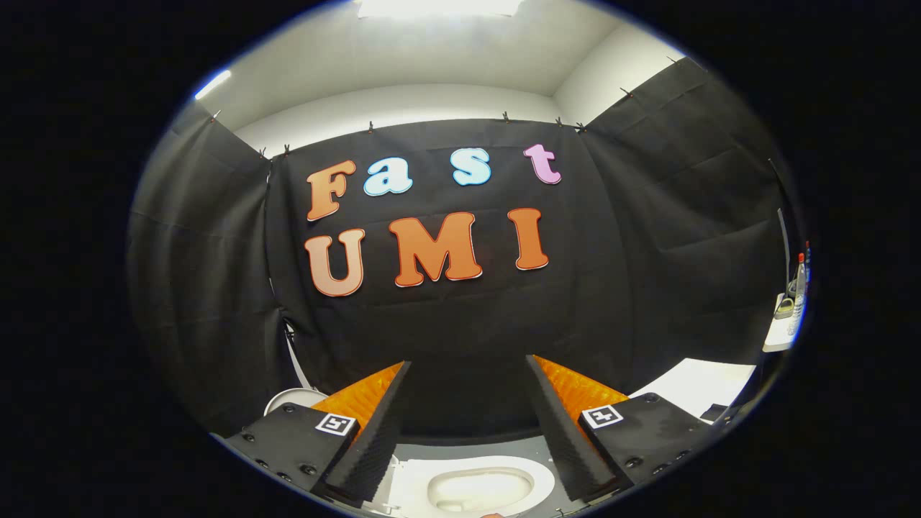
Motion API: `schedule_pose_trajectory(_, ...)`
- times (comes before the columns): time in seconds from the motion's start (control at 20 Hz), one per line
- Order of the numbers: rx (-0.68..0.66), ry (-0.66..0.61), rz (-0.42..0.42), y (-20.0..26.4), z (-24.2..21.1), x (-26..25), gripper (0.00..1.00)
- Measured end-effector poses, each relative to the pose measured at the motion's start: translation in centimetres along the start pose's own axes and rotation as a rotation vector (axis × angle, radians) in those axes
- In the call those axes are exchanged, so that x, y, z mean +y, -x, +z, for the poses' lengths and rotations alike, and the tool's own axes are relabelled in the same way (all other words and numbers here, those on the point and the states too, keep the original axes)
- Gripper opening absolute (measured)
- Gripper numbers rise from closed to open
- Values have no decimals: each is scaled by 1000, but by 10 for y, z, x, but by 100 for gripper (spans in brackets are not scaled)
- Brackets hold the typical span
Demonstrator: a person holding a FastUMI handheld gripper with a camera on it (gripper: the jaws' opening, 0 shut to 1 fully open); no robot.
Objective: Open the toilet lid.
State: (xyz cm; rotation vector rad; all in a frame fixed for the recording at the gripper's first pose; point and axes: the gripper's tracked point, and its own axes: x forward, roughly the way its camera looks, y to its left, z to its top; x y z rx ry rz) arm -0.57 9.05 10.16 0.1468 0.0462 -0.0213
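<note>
The toilet (414,489) lies low between my fingers, and I look down on it. Its white seat ring surrounds the uncovered bowl (478,489). No lid covers the ring. A white rounded piece (291,398) pokes out behind the left finger; I cannot tell whether it is the lid. My gripper (466,362) is open, its ridged black and orange fingers (374,424) spread wide with nothing between them. They point at the black cloth wall, above the toilet and apart from it.
A white flat surface (709,381) lies beyond the right finger. Further right, a small shelf carries a bottle (799,288) with a red cap. Grey floor (468,446) shows around the toilet. Black cloth closes in the front and both sides.
</note>
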Motion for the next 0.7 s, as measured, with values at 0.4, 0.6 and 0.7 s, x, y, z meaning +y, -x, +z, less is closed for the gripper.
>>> schedule_pose_trajectory(0.4,-7,-3,-9,2,7,-6,98)
schedule_pose_trajectory(0.6,-5,-7,-17,3,6,-12,98)
schedule_pose_trajectory(0.7,-4,-11,-18,3,5,-13,98)
